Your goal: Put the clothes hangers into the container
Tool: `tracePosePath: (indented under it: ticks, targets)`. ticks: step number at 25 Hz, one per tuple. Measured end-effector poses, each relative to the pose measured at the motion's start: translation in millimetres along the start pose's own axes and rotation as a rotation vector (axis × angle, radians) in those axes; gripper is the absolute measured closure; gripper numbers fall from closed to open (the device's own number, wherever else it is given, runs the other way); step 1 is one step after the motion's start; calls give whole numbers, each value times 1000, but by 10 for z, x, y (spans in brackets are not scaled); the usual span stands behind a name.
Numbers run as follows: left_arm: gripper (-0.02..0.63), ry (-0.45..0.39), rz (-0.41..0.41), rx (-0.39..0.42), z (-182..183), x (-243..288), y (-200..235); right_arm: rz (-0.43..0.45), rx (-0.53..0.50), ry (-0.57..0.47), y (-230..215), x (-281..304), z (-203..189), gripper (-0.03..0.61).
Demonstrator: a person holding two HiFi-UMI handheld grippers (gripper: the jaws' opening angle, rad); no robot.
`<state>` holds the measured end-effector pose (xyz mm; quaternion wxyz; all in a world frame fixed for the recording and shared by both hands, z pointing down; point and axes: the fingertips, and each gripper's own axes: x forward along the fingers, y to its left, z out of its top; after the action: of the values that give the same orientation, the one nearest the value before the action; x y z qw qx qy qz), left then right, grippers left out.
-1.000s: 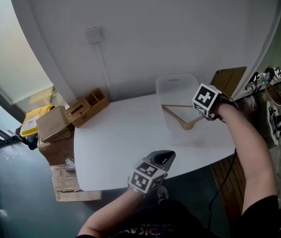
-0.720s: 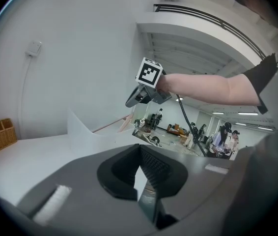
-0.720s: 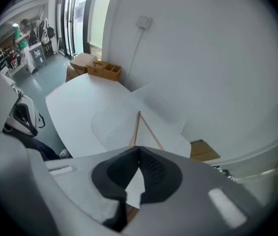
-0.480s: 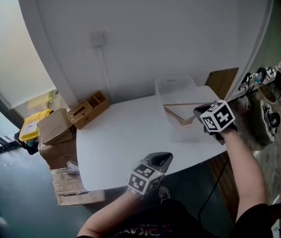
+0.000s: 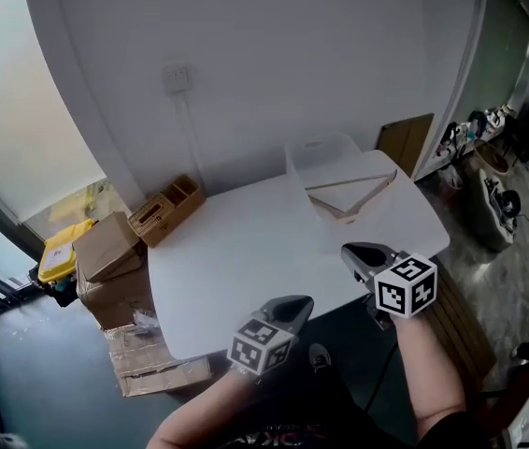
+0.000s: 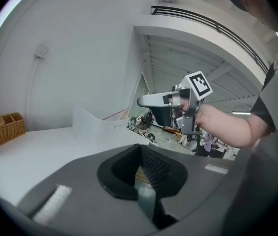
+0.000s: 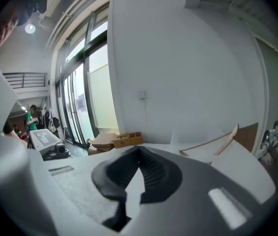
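A wooden clothes hanger (image 5: pixel 349 195) lies in the clear plastic container (image 5: pixel 316 148) at the far right of the white table (image 5: pixel 236 251). In the right gripper view, the hanger (image 7: pixel 212 144) shows ahead at the right. My right gripper (image 5: pixel 353 251) hovers at the table's near edge, well short of the container, shut with nothing between its pads. My left gripper (image 5: pixel 297 304) is off the near edge to its left, jaws together and empty. The left gripper view shows the right gripper (image 6: pixel 151 101) and the container (image 6: pixel 95 127).
A woven basket (image 5: pixel 166 209) sits at the table's far left corner. Cardboard boxes (image 5: pixel 106 251) are stacked on the floor to the left. A wooden board (image 5: pixel 405 143) leans behind the container, and clutter (image 5: pixel 489 157) lies on the floor at right.
My right gripper has pulled back from the container to the near table edge, leaving the hanger inside. The left gripper has shifted slightly along the near edge.
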<state>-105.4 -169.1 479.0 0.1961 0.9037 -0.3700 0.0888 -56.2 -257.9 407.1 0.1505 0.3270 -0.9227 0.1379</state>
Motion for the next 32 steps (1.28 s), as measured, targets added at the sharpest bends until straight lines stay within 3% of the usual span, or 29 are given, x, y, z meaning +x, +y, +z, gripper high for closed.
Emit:
tracePosePath:
  ticks: [5, 16, 22, 26, 32]
  targets:
    - [609, 18, -13, -29, -298, -321, -73, 3, 92, -44, 577, -151, -368, 577]
    - [609, 32, 2, -100, -640, -799, -430, 21, 227, 51, 1181, -519, -1330, 577]
    - [609, 17, 38, -123, -759, -768, -815, 74, 205, 92, 1296, -891, -1622, 577]
    - [609, 13, 54, -132, -804, -614, -1232, 106, 159, 107, 1298, -1301, -1779, 577]
    - [609, 26, 55, -141, -1024, -415, -1873, 132, 172, 123, 1250, -1872, -2116, 577]
